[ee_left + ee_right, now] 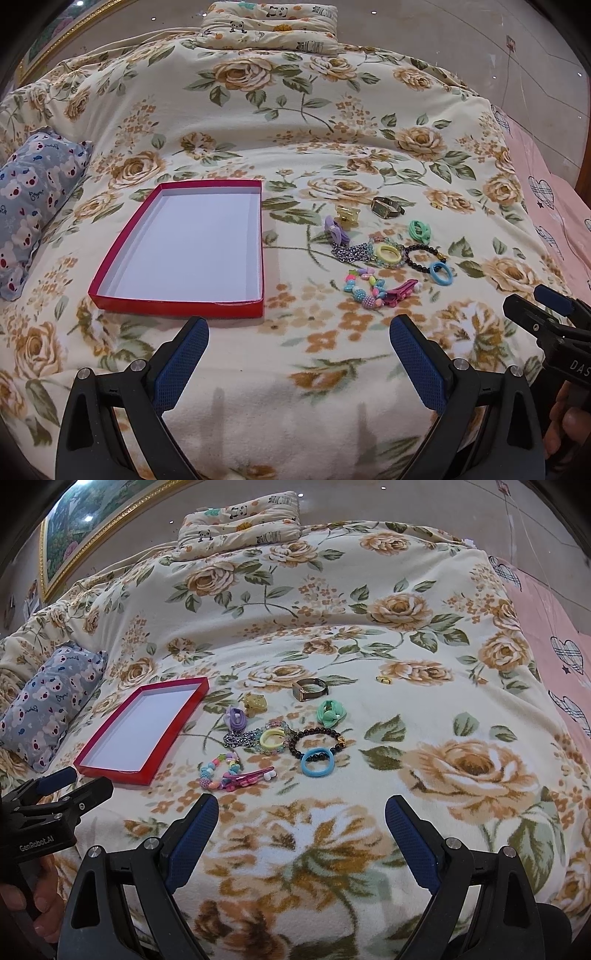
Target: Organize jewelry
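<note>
Both claws spread, empty: left claw (297,334), right claw (301,812). Jewelry pile (273,746) on bed, frame centre, just beyond right claw, which is nearer. Red box (177,302) empty, left of pile. Small gold item (384,679) upper right, possibly ring.

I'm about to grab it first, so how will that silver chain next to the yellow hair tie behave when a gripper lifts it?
The silver chain lies in a loose heap of links, so it will probably hang limp and uncoil. It touches the yellow hair tie and the pastel bead bracelet, so it may drag them along. Its fine links may slip from a shallow pinch.
</note>
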A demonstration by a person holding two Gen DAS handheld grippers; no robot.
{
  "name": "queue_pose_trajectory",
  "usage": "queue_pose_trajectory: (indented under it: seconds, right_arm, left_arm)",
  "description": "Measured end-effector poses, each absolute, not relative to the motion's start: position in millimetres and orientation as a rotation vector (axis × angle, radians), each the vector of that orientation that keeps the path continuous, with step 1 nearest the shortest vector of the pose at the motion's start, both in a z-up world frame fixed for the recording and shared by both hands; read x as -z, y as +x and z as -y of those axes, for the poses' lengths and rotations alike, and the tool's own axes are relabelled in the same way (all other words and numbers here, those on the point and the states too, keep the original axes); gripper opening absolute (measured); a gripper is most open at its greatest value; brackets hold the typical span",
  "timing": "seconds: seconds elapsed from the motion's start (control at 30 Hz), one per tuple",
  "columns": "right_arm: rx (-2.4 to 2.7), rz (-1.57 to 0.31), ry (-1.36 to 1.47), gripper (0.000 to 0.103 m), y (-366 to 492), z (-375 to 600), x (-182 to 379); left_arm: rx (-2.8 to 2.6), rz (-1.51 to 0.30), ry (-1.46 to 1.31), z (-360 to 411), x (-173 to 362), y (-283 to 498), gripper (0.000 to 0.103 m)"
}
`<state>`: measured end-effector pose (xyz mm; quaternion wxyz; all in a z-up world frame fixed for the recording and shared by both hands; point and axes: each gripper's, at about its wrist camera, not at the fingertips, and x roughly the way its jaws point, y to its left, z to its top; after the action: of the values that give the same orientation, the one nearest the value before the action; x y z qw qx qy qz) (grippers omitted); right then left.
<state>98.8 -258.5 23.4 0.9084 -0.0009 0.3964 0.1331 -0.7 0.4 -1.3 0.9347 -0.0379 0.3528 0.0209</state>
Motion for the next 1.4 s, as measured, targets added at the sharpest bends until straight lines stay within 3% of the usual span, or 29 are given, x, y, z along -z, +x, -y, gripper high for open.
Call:
queue_pose_trajectory:
  seconds: [0.93, 1.4]
  right_arm:
    - [-0.288, -0.808, 0.002, 0.093, 99, 254, -24]
    - [-0.292, -0.856, 0.043, 0.093, 123, 258, -16]
  left_arm:
    - [-0.043, -0.725, -0.077, 0, 0, -1, 0.100]
    - [-0.011, -0.783, -0.085, -4, 3, 41, 0.100]
